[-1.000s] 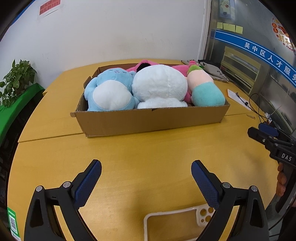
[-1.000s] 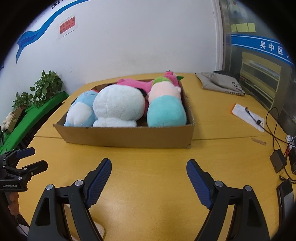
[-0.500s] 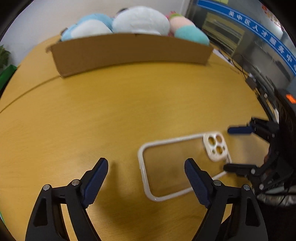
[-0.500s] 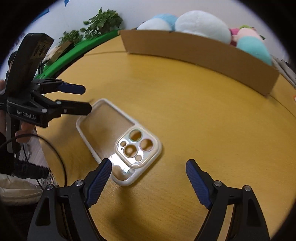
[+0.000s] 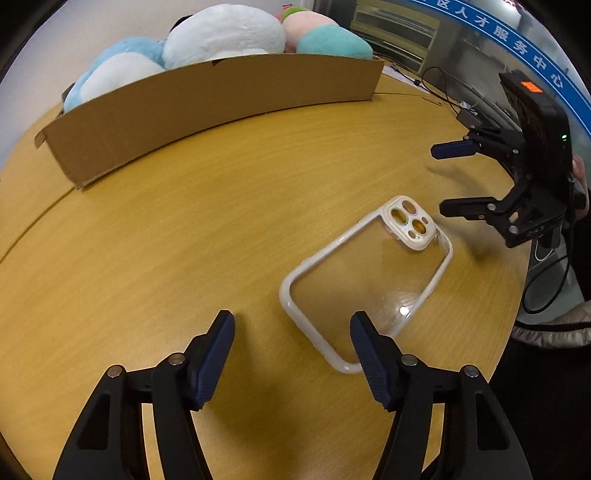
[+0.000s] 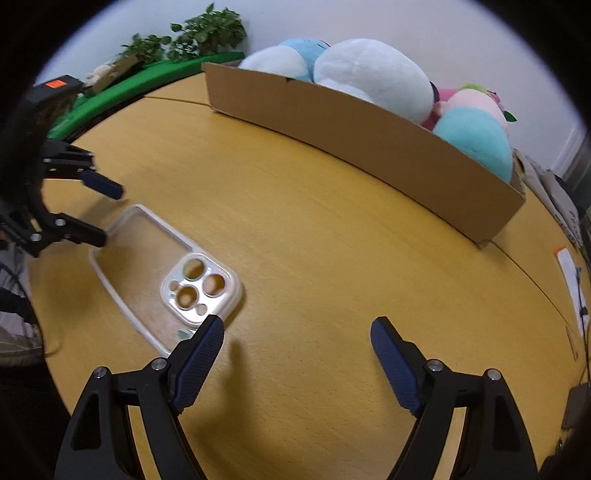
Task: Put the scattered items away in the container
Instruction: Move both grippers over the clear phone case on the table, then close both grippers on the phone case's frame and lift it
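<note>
Round wooden surface [image 6: 332,229] with a seam across it. Behind, plain white wall [image 6: 332,22]. Green bench [image 6: 155,74] with leafy plants [image 6: 207,29] at one side, glass partition [image 5: 461,40] with blue banner [image 5: 517,44] at the other.

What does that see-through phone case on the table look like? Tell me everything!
The phone case is empty, with a clear back and a creamy white rim that looks rubbery. One corner has a white block with round camera holes. It lies flat on the yellow wooden table, open side up, in front of the cardboard box. The closing left tongs and the right tongs hover at opposite ends; neither grips it.
</note>
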The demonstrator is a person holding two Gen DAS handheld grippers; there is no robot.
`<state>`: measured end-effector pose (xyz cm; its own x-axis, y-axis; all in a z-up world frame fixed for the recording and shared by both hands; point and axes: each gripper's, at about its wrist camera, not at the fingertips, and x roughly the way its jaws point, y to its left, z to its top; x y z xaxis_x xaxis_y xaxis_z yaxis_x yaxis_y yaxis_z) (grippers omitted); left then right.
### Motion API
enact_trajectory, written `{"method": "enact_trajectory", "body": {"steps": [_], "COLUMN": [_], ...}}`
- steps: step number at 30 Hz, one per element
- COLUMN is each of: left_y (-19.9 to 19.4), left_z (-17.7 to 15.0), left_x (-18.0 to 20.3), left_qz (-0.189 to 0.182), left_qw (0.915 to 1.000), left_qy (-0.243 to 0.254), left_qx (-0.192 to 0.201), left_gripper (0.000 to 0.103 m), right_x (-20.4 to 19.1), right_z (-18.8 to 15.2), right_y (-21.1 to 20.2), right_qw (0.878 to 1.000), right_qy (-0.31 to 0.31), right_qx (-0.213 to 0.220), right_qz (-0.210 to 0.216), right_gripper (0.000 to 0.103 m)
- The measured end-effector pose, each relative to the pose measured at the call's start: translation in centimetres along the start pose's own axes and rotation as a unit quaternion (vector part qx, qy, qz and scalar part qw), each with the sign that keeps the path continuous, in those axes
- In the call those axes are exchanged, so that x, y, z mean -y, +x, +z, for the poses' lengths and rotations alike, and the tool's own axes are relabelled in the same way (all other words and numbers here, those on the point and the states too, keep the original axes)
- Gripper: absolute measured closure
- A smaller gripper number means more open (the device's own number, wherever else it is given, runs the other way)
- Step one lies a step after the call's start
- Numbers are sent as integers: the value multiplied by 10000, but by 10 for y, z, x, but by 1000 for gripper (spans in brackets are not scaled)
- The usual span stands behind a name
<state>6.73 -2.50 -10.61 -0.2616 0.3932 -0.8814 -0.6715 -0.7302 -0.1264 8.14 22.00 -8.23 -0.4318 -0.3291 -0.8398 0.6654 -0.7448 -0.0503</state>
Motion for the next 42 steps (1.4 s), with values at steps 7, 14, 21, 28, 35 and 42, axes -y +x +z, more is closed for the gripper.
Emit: {"method": "enact_trajectory", "body": {"steps": [7,14,21,28,35,42], "left_y": [2,21,21,20,-3,-55], "left_z": [6,5,13,19,57,145], "left_x": [32,38,38,37,32,8], "left_qz": [-463,-523,-650,-763,-574,57], "left_qw": [9853,9642,9599,9552,9504,9324], "left_qy": [1629,2514,2671,2806,3050,3592], "left_qx": [-219,-654,-544,-557,-226,397], "left_gripper": [14,13,18,19,19,20], "right_x": [-47,-39,-34,-35,-9,42], "right_z": [1,27,42,42,70,154], "right_y": [-21,13,32,28,17,-25], "right_qw": [9721,9472,9154,8999,8996,8941], "right_qy": [-2016,-2871,-3067,-3504,-3631,-4125], "right_qx": [335,-175,-732,-719,-552,31], "right_qz": [1149,1420,2503,2492,2364,1742], "right_gripper": [20,19,21,25,26,26]}}
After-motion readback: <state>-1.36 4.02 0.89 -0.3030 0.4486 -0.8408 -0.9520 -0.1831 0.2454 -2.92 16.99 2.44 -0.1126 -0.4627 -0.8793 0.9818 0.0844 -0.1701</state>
